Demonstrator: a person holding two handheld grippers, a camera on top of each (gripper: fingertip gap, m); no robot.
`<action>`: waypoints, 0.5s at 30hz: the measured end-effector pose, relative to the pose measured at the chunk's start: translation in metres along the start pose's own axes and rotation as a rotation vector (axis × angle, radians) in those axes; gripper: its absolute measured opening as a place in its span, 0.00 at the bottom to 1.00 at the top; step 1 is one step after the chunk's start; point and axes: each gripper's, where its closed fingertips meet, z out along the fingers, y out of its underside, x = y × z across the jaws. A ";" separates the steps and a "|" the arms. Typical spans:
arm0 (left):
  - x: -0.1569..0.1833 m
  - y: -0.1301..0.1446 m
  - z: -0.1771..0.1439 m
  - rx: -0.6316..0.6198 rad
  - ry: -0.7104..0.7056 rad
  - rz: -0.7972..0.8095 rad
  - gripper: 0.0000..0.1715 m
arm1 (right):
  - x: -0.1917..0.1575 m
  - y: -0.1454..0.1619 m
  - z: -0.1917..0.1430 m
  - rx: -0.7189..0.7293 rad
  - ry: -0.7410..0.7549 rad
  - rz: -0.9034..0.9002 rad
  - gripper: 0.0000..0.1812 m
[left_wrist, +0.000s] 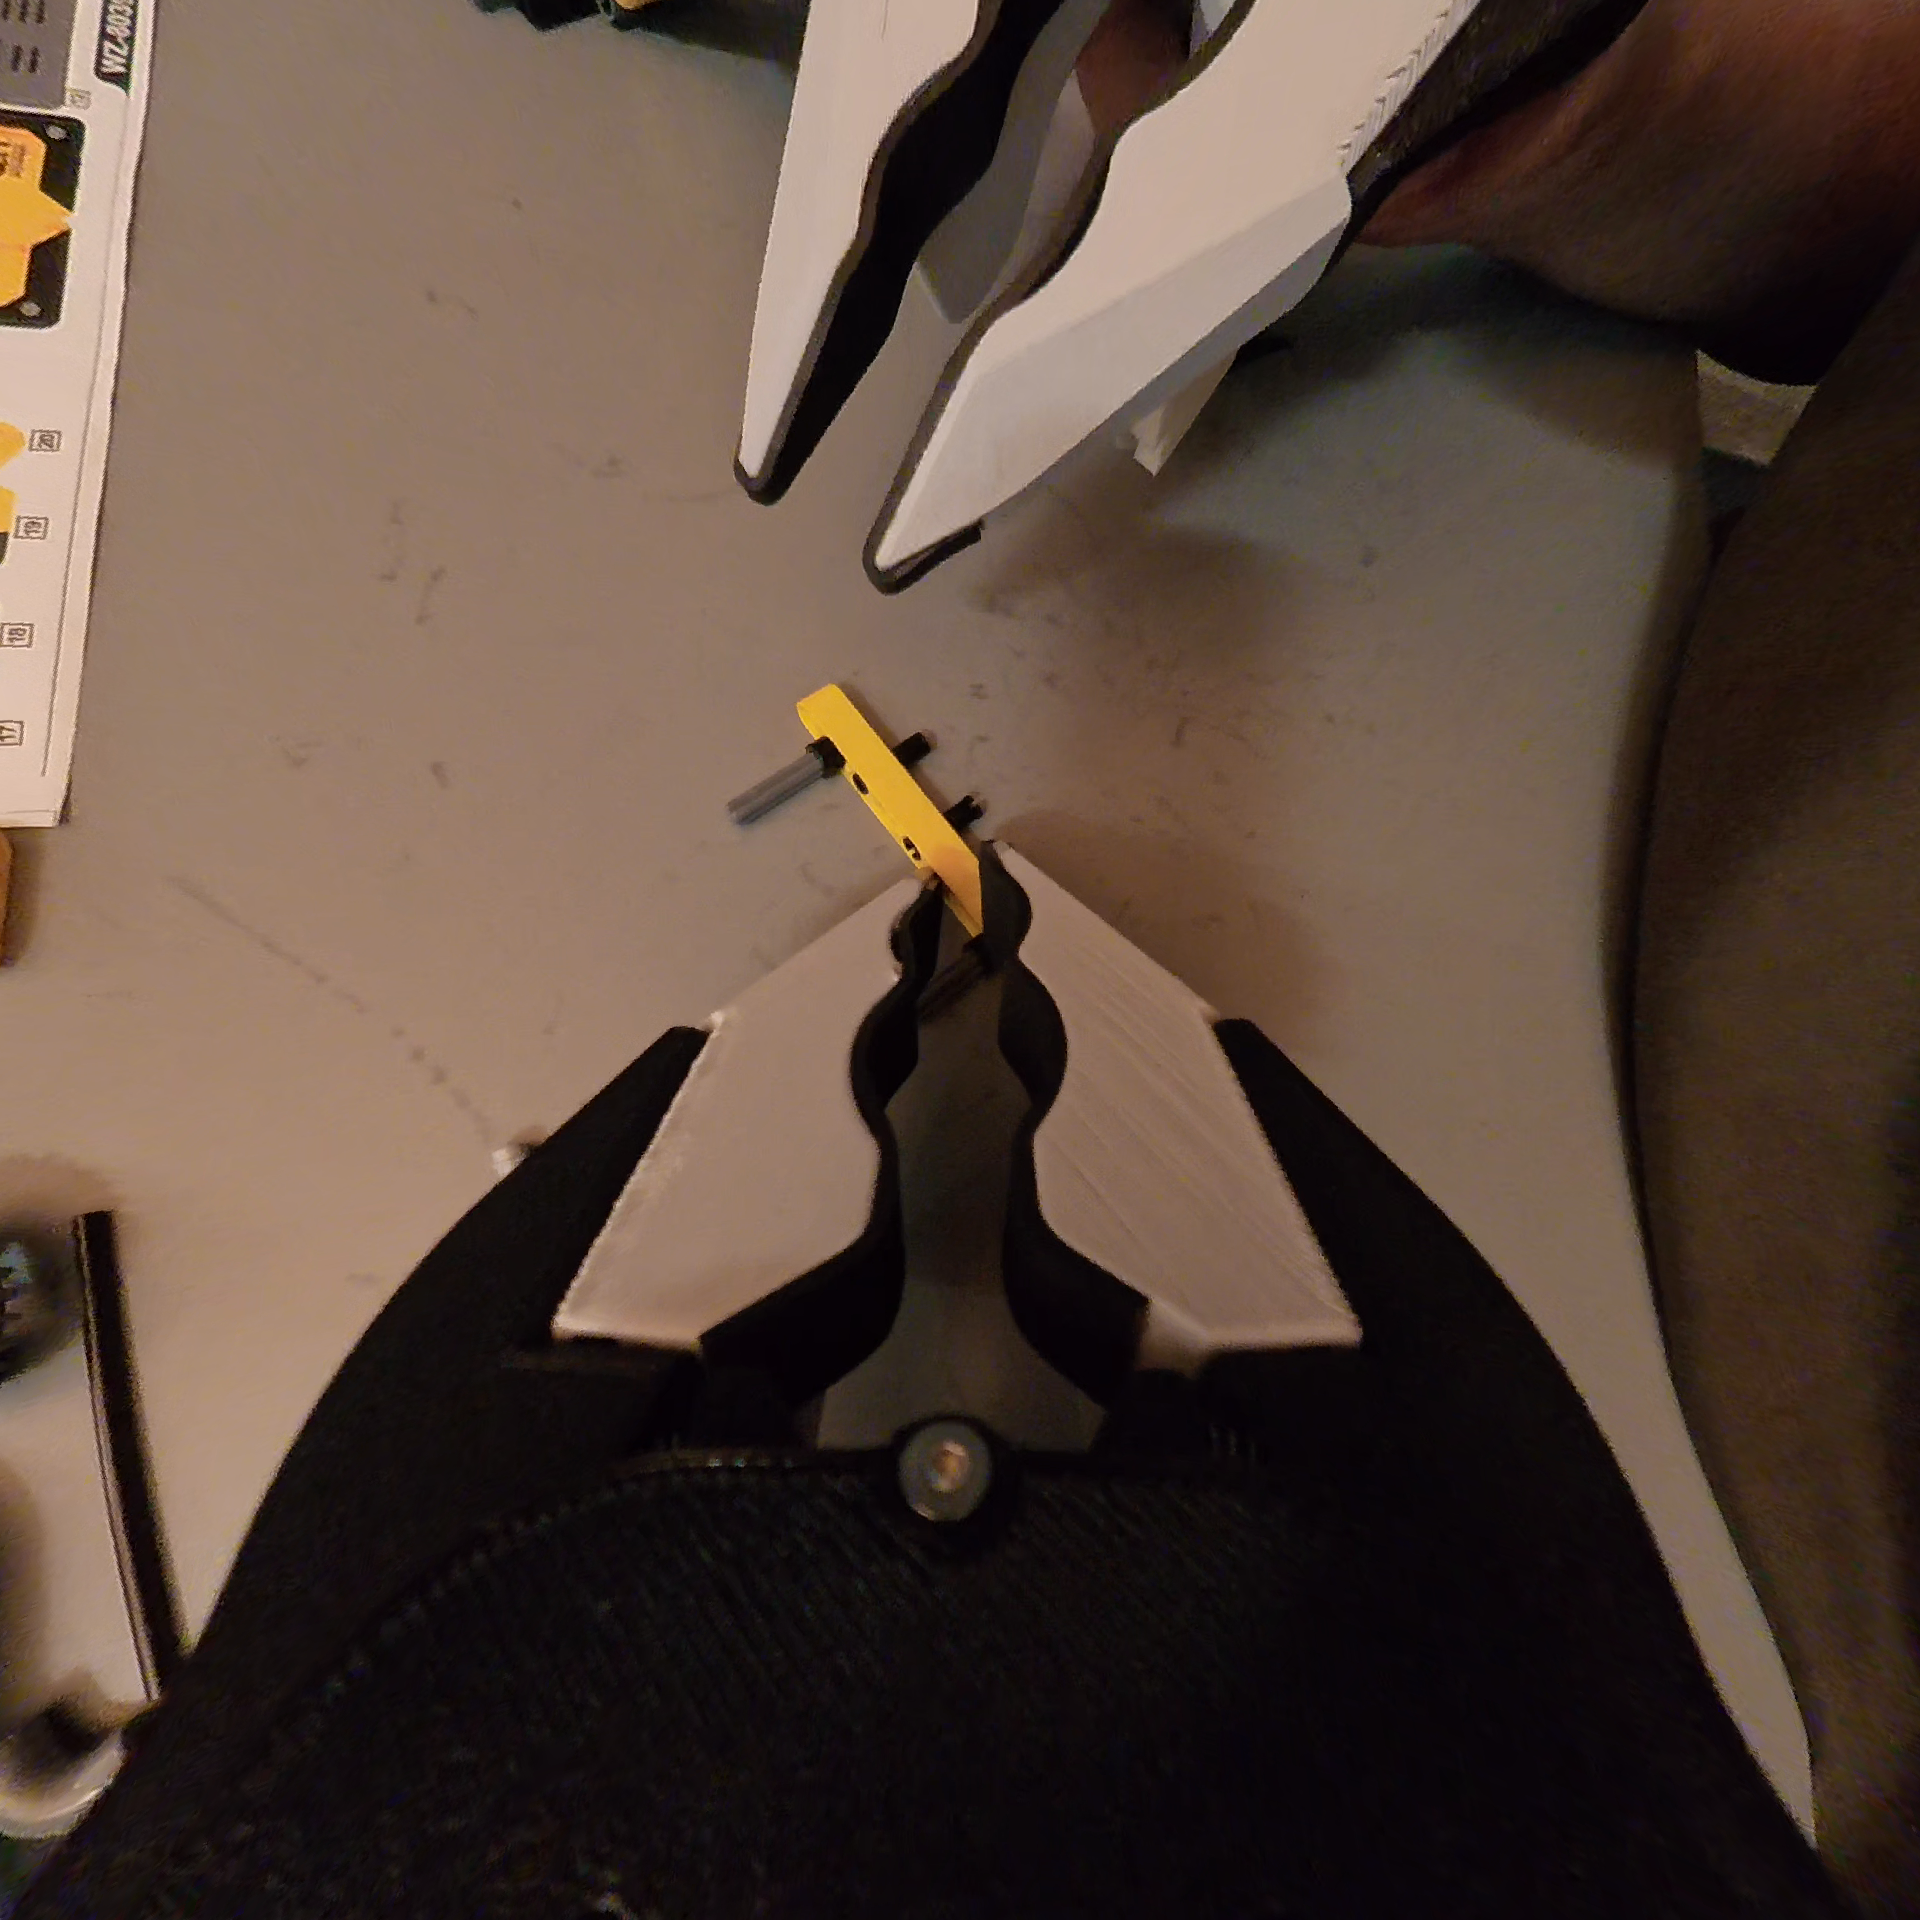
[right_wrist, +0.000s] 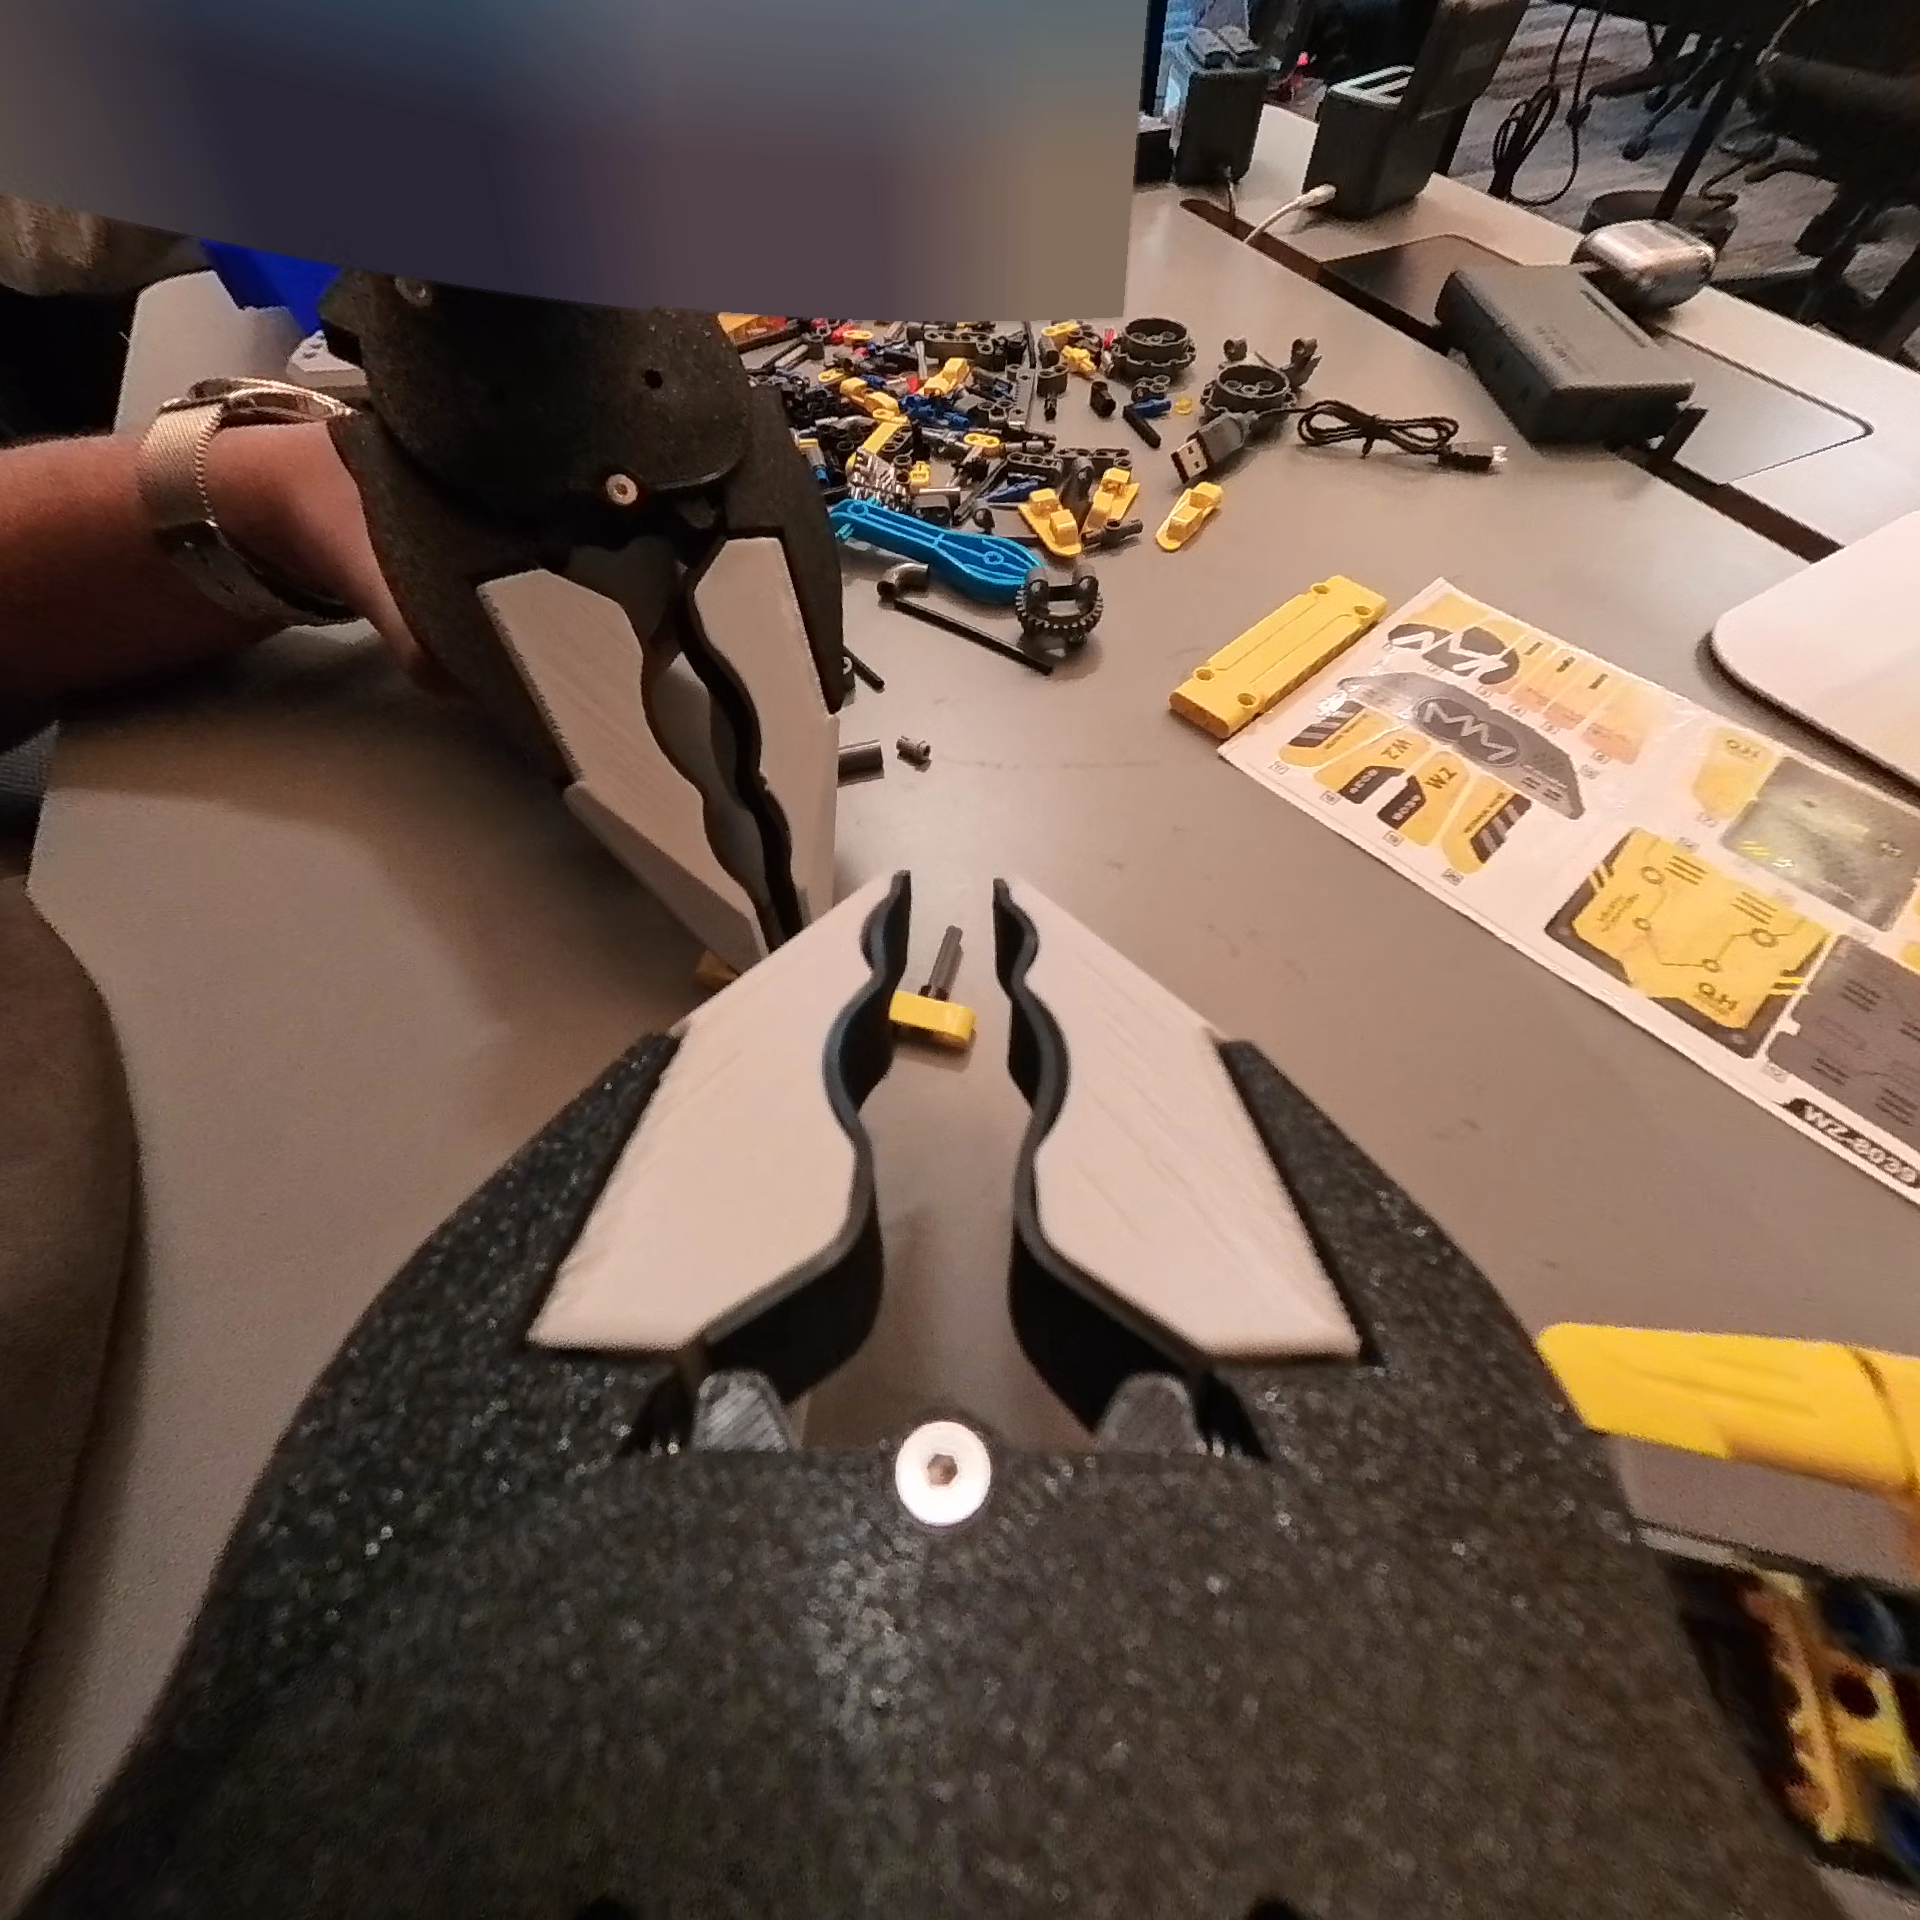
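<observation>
My left gripper (left_wrist: 961, 883) is shut on one end of a thin yellow beam (left_wrist: 883, 779), held low over the grey table (left_wrist: 416, 935). The beam carries black pins, and a short grey axle (left_wrist: 774, 792) sticks out sideways near its free end. My right gripper (left_wrist: 842, 520) is open and empty, its tips a little beyond the beam's free end. In the right wrist view the beam's free end (right_wrist: 932, 1013) and the axle (right_wrist: 948, 951) show between the open right gripper's (right_wrist: 951, 896) fingers without touching them. The left gripper (right_wrist: 774, 935) stands just to the left.
A pile of loose black, yellow and blue parts (right_wrist: 987, 436) lies at the back. A sticker sheet (right_wrist: 1558, 831) and a yellow panel (right_wrist: 1278, 655) lie to the right. A USB cable (right_wrist: 1351, 426), a white device corner (right_wrist: 1829, 644) and a yellow built model (right_wrist: 1745, 1413) are also there. About 7 cm separates my left fingertips from my right.
</observation>
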 end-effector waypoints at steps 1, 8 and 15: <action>0.000 0.000 0.000 0.000 0.000 0.000 0.05 | 0.000 0.000 0.000 -0.001 -0.001 0.000 0.09; 0.000 0.000 0.000 0.000 0.005 -0.006 0.05 | 0.000 0.001 0.001 -0.005 -0.003 0.002 0.09; 0.000 0.000 0.000 0.000 0.007 -0.009 0.05 | -0.001 0.001 0.001 -0.009 -0.006 0.002 0.09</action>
